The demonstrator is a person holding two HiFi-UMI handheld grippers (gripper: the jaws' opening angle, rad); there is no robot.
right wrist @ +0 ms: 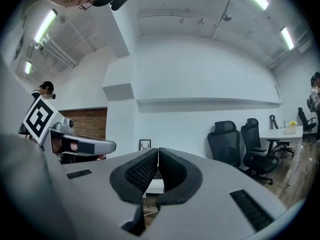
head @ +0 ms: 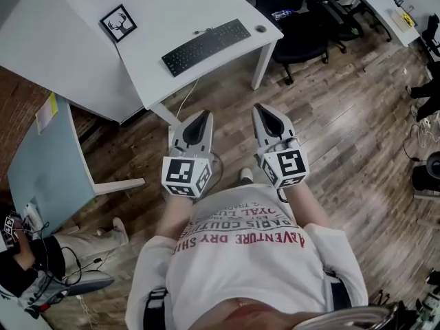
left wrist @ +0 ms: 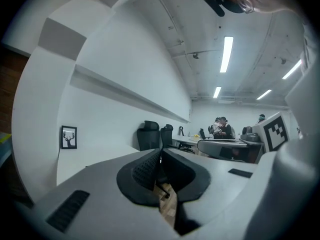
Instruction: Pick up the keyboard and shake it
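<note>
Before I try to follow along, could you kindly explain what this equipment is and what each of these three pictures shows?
There is no robot here. A person wears a camera on the head and holds a two-jaw gripper in each hand. The head view looks steeply down: the left gripper and the right gripper are held out in front of the body, above the wooden floor, pointing toward a white desk. On the desk lie a black keyboard and a small framed deer picture. The other two pictures come from cameras riding on the grippers, each looking along its own jaws. In both, the jaws are together with nothing between them, so nothing is held. The keyboard lies on the desk, apart from both grippers.
</note>
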